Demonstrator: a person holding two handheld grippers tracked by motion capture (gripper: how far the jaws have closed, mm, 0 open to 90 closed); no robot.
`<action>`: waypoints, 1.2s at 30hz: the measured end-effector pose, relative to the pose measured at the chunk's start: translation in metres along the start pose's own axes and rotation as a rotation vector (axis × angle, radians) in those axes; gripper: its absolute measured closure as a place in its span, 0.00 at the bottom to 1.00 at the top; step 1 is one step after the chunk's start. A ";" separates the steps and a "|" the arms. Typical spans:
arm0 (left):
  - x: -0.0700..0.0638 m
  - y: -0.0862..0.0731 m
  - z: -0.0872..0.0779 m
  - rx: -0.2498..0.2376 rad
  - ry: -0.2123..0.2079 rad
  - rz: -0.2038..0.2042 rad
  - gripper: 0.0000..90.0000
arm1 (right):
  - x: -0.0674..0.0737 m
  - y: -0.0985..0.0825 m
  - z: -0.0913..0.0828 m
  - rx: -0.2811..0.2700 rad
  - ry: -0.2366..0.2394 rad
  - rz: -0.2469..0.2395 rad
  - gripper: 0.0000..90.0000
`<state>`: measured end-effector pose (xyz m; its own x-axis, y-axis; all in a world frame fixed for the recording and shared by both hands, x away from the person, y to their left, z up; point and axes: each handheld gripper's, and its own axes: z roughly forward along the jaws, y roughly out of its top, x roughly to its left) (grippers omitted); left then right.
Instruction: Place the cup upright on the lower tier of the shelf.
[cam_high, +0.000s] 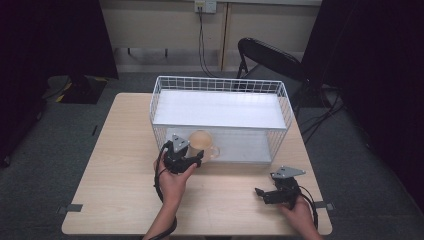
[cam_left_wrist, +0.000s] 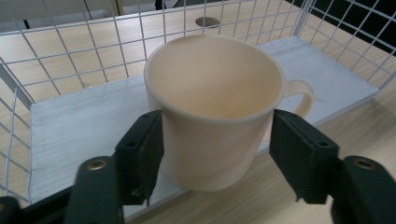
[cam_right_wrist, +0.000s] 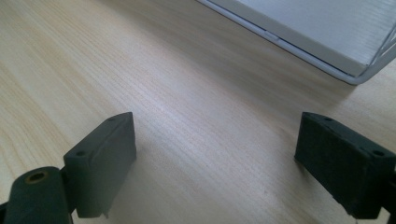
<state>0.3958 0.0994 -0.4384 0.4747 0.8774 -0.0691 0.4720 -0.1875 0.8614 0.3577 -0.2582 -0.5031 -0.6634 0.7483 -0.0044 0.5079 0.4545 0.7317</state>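
A cream mug (cam_high: 202, 142) (cam_left_wrist: 215, 107) stands upright at the front edge of the lower white shelf (cam_left_wrist: 79, 121) inside a white wire rack (cam_high: 220, 80), its handle pointing right. My left gripper (cam_high: 193, 153) (cam_left_wrist: 217, 135) is open, with one black jaw on each side of the mug's body, close to it but not pressing. My right gripper (cam_high: 261, 194) (cam_right_wrist: 215, 140) rests low over the bare wooden table (cam_right_wrist: 163, 84) at the front right, open with nothing between its jaws.
The rack has an upper white shelf (cam_high: 220, 107) above the mug and stands at the back middle of the table (cam_high: 120, 165). Its front corner (cam_right_wrist: 355, 74) lies just ahead of my right gripper. A black chair (cam_high: 270, 55) stands behind the table.
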 end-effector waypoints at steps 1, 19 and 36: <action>0.000 -0.001 0.001 -0.001 0.003 -0.004 0.45 | 0.000 0.000 0.000 0.000 0.000 0.000 0.13; 0.000 0.000 0.013 -0.004 0.022 -0.005 0.59 | 0.000 0.000 0.000 0.000 0.000 0.000 0.13; 0.001 0.005 0.020 0.003 0.020 -0.007 0.57 | 0.000 0.000 0.000 0.000 0.000 0.000 0.13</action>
<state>0.4140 0.0908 -0.4444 0.4565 0.8874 -0.0649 0.4775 -0.1827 0.8594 0.3577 -0.2582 -0.5031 -0.6634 0.7482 -0.0043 0.5079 0.4546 0.7317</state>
